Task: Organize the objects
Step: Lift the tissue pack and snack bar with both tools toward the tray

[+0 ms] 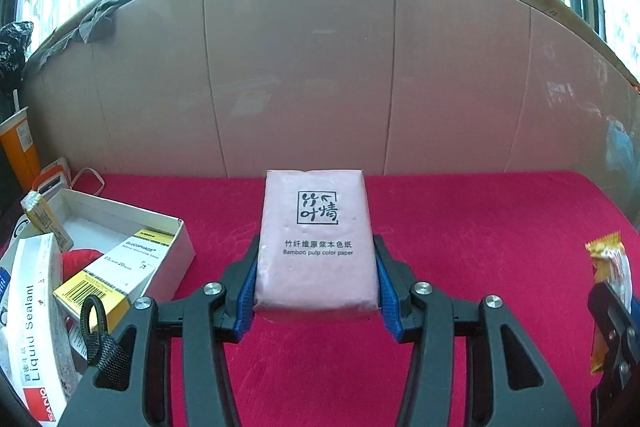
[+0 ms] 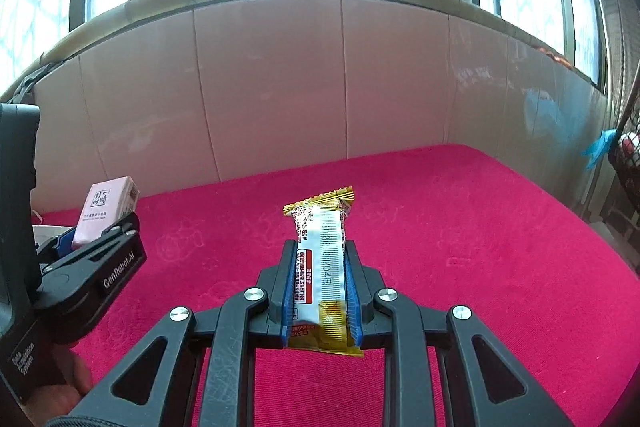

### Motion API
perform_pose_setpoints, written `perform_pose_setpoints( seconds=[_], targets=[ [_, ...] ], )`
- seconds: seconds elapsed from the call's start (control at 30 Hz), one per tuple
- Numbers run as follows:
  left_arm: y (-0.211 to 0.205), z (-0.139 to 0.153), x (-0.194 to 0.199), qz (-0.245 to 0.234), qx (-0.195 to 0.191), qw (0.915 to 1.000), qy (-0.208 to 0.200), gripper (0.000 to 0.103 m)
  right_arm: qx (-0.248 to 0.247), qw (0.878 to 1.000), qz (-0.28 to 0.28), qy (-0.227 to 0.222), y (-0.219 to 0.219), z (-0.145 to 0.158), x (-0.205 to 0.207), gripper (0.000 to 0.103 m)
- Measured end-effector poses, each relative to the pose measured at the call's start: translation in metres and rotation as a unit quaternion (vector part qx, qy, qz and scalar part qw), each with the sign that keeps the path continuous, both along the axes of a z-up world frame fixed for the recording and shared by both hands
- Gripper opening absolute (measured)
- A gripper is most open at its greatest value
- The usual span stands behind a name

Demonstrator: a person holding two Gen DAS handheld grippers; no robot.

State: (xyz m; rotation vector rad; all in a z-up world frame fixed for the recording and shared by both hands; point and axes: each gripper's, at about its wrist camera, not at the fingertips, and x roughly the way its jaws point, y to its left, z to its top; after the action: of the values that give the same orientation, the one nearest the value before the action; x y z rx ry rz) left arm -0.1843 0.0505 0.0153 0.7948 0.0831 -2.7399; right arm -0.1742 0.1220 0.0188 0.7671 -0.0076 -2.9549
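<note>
you have both tongs loaded: your left gripper (image 1: 316, 277) is clamped on the pink tissue pack (image 1: 318, 239), blue pads pressed against its long sides, and your right gripper (image 2: 320, 293) is shut tight on the snack bar (image 2: 322, 263), which sticks out ahead of the tips. both things are held above the red cloth (image 1: 480, 247) – neither is put away yet

the white box (image 1: 168, 239) at your left already holds a yellow-and-white medicine carton (image 1: 116, 273), something red and a small packet, with a liquid sealant pack (image 1: 36, 311) leaning at its near edge, so i'd judge the sorting partly done, with these two still to place

the box is cut off by the frame edge – you can't see how much room is left inside, and the red thing is too hidden to name
</note>
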Motion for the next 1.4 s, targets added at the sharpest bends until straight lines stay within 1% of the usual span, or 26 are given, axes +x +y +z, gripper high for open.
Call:
perform_pose_setpoints(
  seconds=[0.03, 0.07, 0.1, 0.17, 0.2, 0.23, 0.27, 0.37, 0.47, 0.5, 0.57, 0.6, 0.93, 1.4],
  targets=[
    [0.004, 0.000, 0.003, -0.003, -0.002, 1.0000, 0.001, 0.049, 0.001, 1.000, 0.000, 0.002, -0.001, 0.001, 0.001, 0.023],
    [-0.015, -0.005, -0.002, -0.004, -0.002, 1.0000, 0.002, 0.049, 0.002, 1.000, 0.000, 0.003, -0.001, 0.001, 0.002, 0.023],
    [-0.021, -0.003, 0.000, -0.005, -0.003, 1.0000, 0.003, 0.049, 0.002, 1.000, 0.000, 0.004, -0.001, 0.001, 0.003, 0.023],
    [-0.023, -0.002, 0.000, -0.006, -0.003, 1.0000, 0.005, 0.049, 0.001, 1.000, -0.002, 0.005, 0.000, 0.002, 0.004, 0.023],
    [-0.031, -0.009, 0.000, -0.007, -0.003, 1.0000, 0.005, 0.049, 0.001, 1.000, -0.002, 0.006, 0.000, 0.002, 0.005, 0.023],
    [-0.029, -0.009, 0.001, -0.007, -0.002, 1.0000, 0.005, 0.049, 0.001, 1.000, -0.002, 0.006, 0.001, 0.003, 0.005, 0.023],
    [-0.045, -0.004, 0.002, -0.008, -0.001, 1.0000, 0.005, 0.049, 0.002, 1.000, -0.002, 0.007, 0.001, 0.003, 0.006, 0.023],
    [-0.039, 0.002, 0.005, -0.009, 0.000, 1.0000, 0.004, 0.049, 0.005, 1.000, 0.001, 0.011, -0.001, 0.004, 0.012, 0.023],
    [-0.058, -0.004, 0.004, -0.010, 0.002, 0.9999, 0.003, 0.049, 0.010, 1.000, 0.003, 0.018, -0.003, 0.005, 0.018, 0.023],
    [-0.078, -0.004, 0.000, -0.011, 0.002, 0.9999, 0.003, 0.049, 0.011, 1.000, 0.003, 0.018, -0.004, 0.005, 0.019, 0.024],
    [-0.080, 0.000, 0.001, -0.011, 0.003, 0.9999, 0.002, 0.049, 0.012, 1.000, 0.004, 0.019, -0.005, 0.005, 0.021, 0.024],
    [-0.082, -0.004, 0.004, -0.012, 0.004, 0.9999, 0.003, 0.049, 0.013, 1.000, 0.004, 0.019, -0.005, 0.005, 0.022, 0.024],
    [-0.091, -0.003, 0.024, -0.017, 0.008, 0.9998, 0.005, 0.049, 0.010, 1.000, 0.006, 0.019, 0.000, 0.007, 0.034, 0.025],
    [-0.087, 0.000, 0.049, -0.029, -0.005, 0.9994, 0.017, 0.049, 0.025, 0.999, 0.014, 0.020, -0.003, 0.007, 0.048, 0.024]
  ],
)
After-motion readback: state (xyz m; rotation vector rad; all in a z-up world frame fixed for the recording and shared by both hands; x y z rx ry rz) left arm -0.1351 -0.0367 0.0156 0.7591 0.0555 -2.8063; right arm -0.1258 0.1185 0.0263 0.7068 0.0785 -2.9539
